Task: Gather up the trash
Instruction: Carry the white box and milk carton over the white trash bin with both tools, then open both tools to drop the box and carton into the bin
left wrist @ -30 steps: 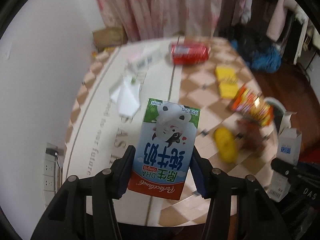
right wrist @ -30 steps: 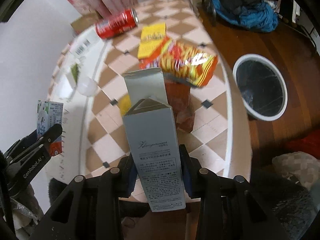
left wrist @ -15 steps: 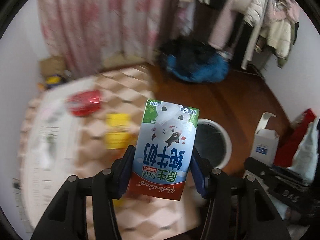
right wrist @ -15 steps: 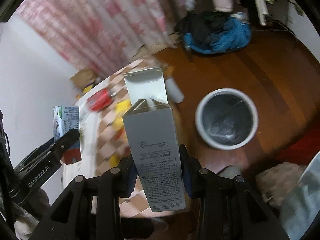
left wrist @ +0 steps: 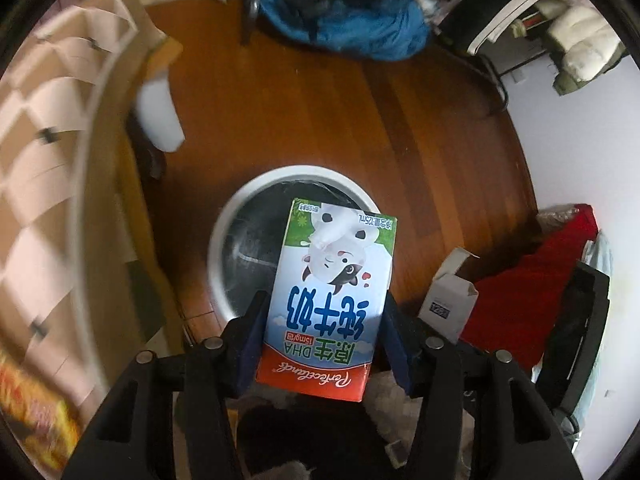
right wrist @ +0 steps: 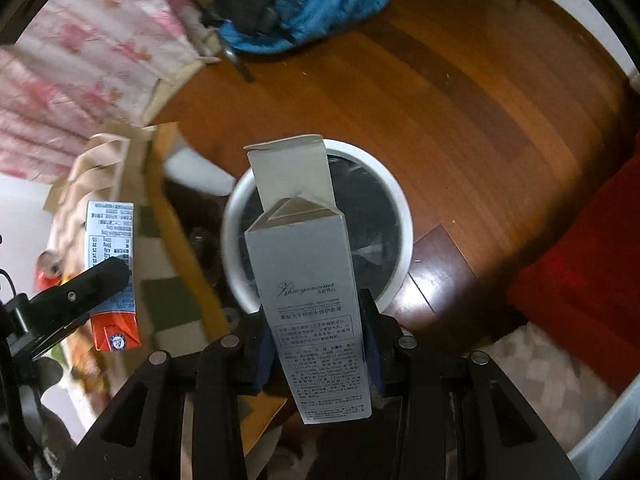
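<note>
My left gripper point(left wrist: 324, 340) is shut on a small milk carton point(left wrist: 332, 292) with a cow picture, held above the white-rimmed trash bin point(left wrist: 224, 232) with a black liner on the wooden floor. My right gripper point(right wrist: 320, 344) is shut on a tall grey cardboard box point(right wrist: 308, 288) with its top flap open, also held over the bin point(right wrist: 400, 200). The milk carton also shows in the right wrist view point(right wrist: 112, 272) at the left, and the grey box in the left wrist view point(left wrist: 448, 296) at the right.
The checkered table edge point(left wrist: 84, 184) runs down the left, with a snack bag point(left wrist: 36, 404) on it. A blue bundle of clothes point(left wrist: 352, 28) lies on the floor beyond the bin. A red cloth point(right wrist: 592, 264) lies to the right.
Both grippers have swung from over the table to over the floor. The bin has come from the side to right under the carton and the box. Both grips are unchanged.
</note>
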